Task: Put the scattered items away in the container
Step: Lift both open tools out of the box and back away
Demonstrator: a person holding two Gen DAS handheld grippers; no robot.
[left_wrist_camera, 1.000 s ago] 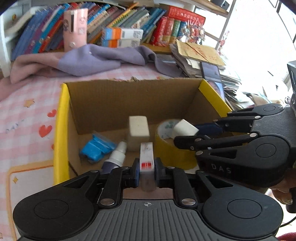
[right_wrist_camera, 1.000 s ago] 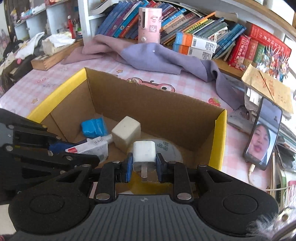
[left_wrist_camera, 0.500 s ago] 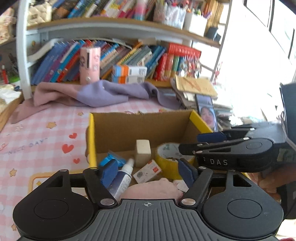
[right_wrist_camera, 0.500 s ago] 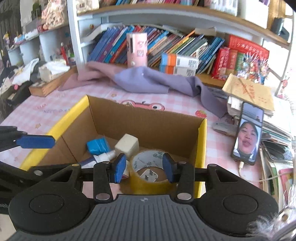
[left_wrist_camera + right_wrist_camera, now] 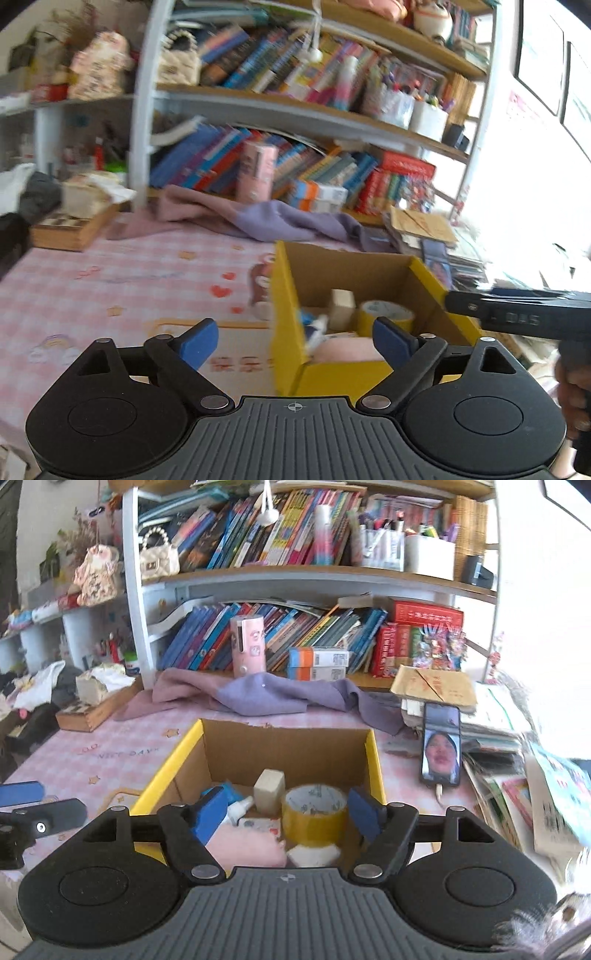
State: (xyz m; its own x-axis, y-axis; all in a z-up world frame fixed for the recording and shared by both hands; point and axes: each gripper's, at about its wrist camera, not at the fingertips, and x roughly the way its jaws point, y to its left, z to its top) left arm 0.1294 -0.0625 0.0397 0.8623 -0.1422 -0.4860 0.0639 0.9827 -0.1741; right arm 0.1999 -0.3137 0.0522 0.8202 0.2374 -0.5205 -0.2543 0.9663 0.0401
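The cardboard box (image 5: 371,753) with yellow rims stands on the pink checked tablecloth (image 5: 110,760). Inside lie a yellow tape roll (image 5: 314,812), a beige block (image 5: 269,790), a blue packet (image 5: 229,790), a white bottle (image 5: 240,808), a small white-and-red box (image 5: 258,823), a pink soft item (image 5: 243,845) and a white charger (image 5: 314,853). My right gripper (image 5: 287,814) hangs above the box's near edge, its jaws opening and holding nothing. My left gripper (image 5: 295,343) is at the box's near left corner (image 5: 284,295), jaws opening wide and empty. Each shows in the other's view: left gripper (image 5: 51,805), right gripper (image 5: 465,304).
A phone (image 5: 441,749) leans against stacked papers and books (image 5: 517,775) right of the box. A purple cloth (image 5: 266,698) and a pink device (image 5: 247,646) lie behind it, below the bookshelf. A wooden tray (image 5: 92,709) sits at the far left.
The left gripper let go of the white-and-red box and the right let go of the charger; both now lie in the box. Both grippers opened and drew back and up.
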